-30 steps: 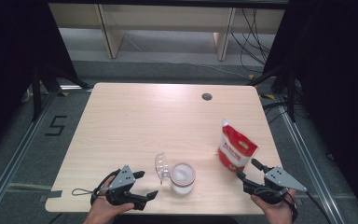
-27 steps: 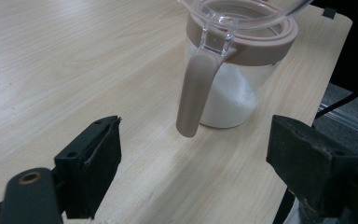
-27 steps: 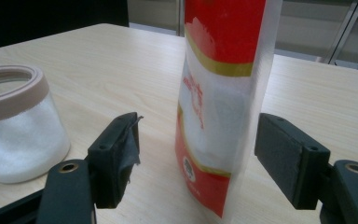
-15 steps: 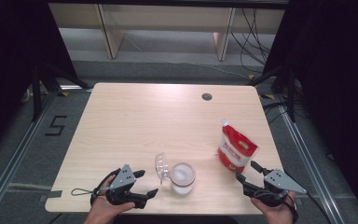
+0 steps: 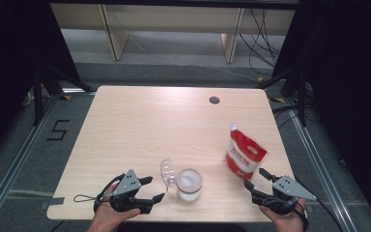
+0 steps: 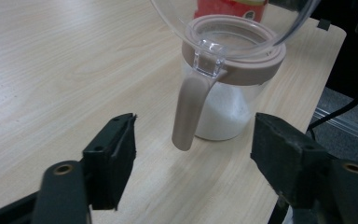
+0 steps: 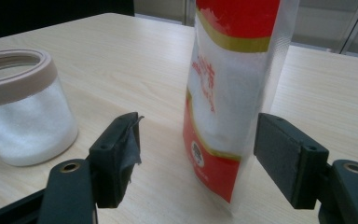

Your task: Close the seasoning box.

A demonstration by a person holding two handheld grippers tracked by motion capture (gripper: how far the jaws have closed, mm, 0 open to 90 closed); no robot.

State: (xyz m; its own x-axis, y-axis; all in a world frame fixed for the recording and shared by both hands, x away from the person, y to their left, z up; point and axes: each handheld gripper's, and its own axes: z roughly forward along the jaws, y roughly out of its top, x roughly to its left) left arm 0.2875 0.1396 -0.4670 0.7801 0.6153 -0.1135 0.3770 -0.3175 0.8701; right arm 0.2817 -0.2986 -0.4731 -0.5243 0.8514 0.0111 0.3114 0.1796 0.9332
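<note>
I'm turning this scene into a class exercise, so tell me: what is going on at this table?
A person sits at a light wooden table with a claw in each hand. The left claw is open, facing the clear jar with a beige rim and flipped-open lid, which holds white powder. The right claw is open, aimed at the upright red and white pouch. Neither claw grips anything.

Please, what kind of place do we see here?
Probably a lab or studio set up for recording: a bare wooden table ringed by black curtains, loose cables on the floor behind, and a taped "5" marker on the floor.
</note>
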